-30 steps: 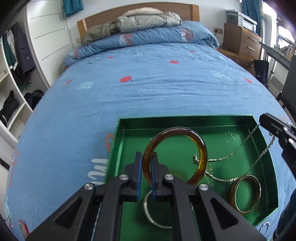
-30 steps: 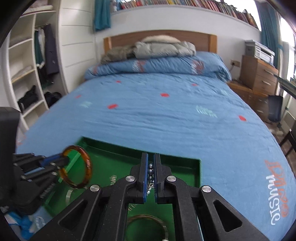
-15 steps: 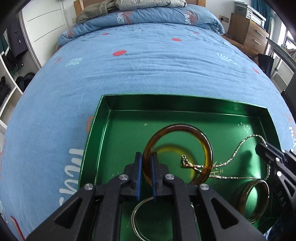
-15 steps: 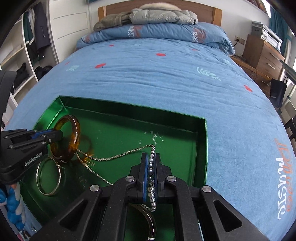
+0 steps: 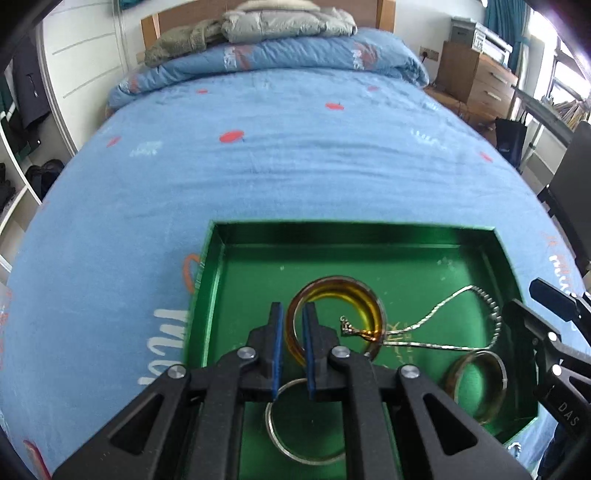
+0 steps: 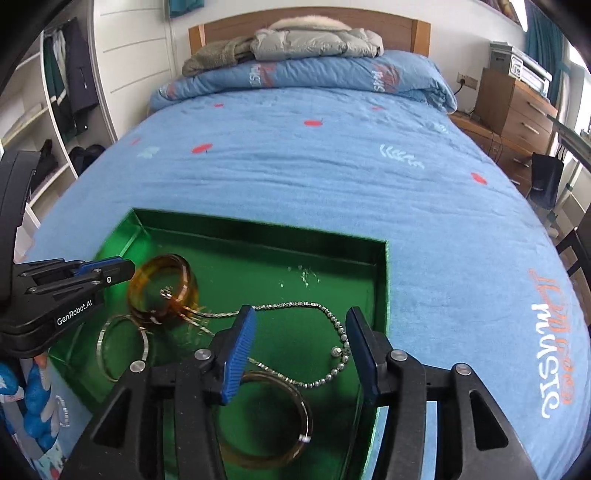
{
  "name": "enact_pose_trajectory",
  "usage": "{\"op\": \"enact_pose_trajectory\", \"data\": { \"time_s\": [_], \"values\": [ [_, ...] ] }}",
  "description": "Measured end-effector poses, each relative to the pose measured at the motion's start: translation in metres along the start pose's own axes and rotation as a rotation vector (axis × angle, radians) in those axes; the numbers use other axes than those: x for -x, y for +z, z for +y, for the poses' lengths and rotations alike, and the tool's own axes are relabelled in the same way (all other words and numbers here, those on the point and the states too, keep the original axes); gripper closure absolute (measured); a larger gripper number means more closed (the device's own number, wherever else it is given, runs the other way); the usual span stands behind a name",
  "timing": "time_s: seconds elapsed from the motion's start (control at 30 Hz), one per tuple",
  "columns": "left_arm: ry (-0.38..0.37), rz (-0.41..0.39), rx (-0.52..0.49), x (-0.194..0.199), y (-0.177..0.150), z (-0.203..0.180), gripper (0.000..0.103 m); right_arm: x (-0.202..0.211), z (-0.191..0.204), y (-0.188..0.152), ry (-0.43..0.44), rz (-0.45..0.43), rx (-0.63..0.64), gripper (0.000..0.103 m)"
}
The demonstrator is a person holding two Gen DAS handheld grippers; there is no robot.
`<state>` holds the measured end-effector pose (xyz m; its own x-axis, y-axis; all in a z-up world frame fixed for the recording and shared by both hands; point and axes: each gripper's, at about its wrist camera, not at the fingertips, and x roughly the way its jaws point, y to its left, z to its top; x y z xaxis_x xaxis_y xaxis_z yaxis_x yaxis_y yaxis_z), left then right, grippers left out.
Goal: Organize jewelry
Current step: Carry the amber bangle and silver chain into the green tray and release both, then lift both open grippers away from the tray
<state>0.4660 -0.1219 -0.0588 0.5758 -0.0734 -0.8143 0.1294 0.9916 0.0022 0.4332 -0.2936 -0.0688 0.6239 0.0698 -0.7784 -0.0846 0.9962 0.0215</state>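
Note:
A green tray [image 5: 218, 254] [image 6: 380, 280] lies on the blue bed. An amber bangle [image 5: 373, 306] [image 6: 184, 280] lies in it, motion-blurred. My left gripper [image 5: 292, 317] [image 6: 110, 271] is slightly open, its blue pads either side of the bangle's near rim. A silver chain [image 5: 443, 299] [image 6: 295, 304] lies in the tray, one end inside the amber bangle. My right gripper [image 6: 301, 325] [image 5: 532, 299] is open and empty just above the chain. A thin silver bangle [image 5: 273, 428] [image 6: 101, 347] and a gold bangle [image 5: 495, 391] [image 6: 303, 417] also lie in the tray.
The blue bedspread [image 5: 295, 166] stretches ahead to a folded duvet [image 6: 306, 74] and jackets [image 5: 284, 22] at the headboard. Wooden drawers [image 6: 513, 107] stand at the right, open shelves [image 6: 33, 122] at the left.
My right gripper has opened and dropped the chain into the tray. My left gripper has loosened on the amber bangle, which has tipped down into the tray.

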Motion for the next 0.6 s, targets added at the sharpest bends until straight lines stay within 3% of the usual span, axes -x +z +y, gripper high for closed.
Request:
{"op": "enact_pose_trajectory", "data": {
  "time_s": [0.3, 0.43, 0.6],
  "values": [
    [-0.052, -0.203, 0.048, 0.133, 0.004, 0.029, 0.093, 0.109, 0.000, -0.003, 0.007, -0.148, -0.057, 0.036],
    [-0.084, -0.228, 0.052, 0.190, -0.004, 0.041, 0.093, 0.163, 0.000, -0.014, 0.043, -0.213, -0.071, 0.036],
    [-0.094, -0.243, 0.047, 0.241, -0.038, 0.053, 0.093, 0.230, 0.013, -0.045, 0.042, -0.281, -0.034, 0.036]
  ]
}}
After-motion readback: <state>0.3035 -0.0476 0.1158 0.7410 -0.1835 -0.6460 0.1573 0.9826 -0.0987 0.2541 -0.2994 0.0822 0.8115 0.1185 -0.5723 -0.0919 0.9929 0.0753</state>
